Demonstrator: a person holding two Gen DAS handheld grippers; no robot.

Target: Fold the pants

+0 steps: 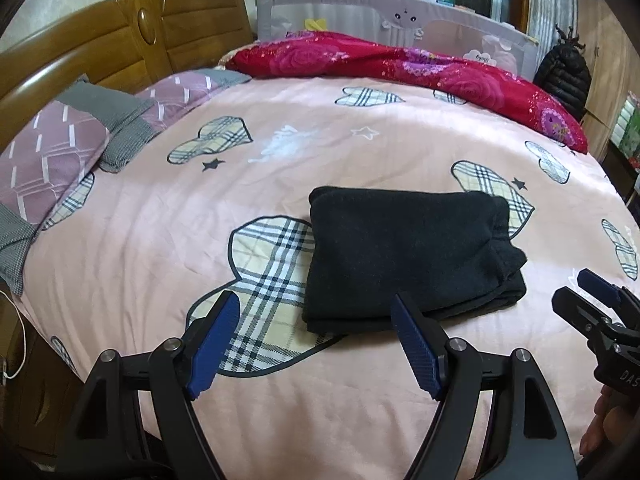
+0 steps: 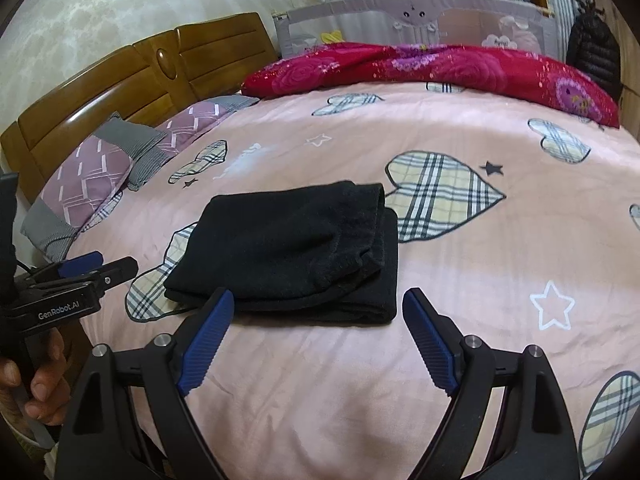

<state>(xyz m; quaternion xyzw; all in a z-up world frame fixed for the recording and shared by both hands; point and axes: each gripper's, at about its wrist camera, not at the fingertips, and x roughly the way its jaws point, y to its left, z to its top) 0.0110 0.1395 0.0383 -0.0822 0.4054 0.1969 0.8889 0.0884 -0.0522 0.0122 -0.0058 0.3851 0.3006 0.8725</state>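
You are holding both grippers back at the near edge of the bed [image 1: 360, 420], and neither is touching the pants [image 1: 408, 252]; the left gripper [image 1: 316, 312] is hovering with its blue-padded fingers [image 1: 218, 340] spread wide and holding nothing, and the right gripper [image 2: 318, 310] is doing the same, its fingers [image 2: 430, 340] released and parted just short of the cloth; the black pants are lying in a compact, layered rectangle on the pink sheet, partly covering one of the plaid heart prints [image 1: 268, 280], with the gathered waistband or cuff end turned toward the right side; judging from this, the folding is looking essentially finished, since the bundle is sitting flat with its edges roughly stacked, and at most you are looking at a small tidy of the slightly offset lower layer on the right, or simply at pulling away; as for writing, the body of the left gripper, seen from the right wrist camera, is reading "GenRobot.AI" [image 2: 64, 306], and the right gripper's body, seen at the edge of the left wrist view, is showing "DAS" [image 1: 626, 376] before the frame cuts it off; there is some script on the grey bed guard [image 1: 478, 57] behind the red floral quilt [image 1: 440, 76], but it is too small to read
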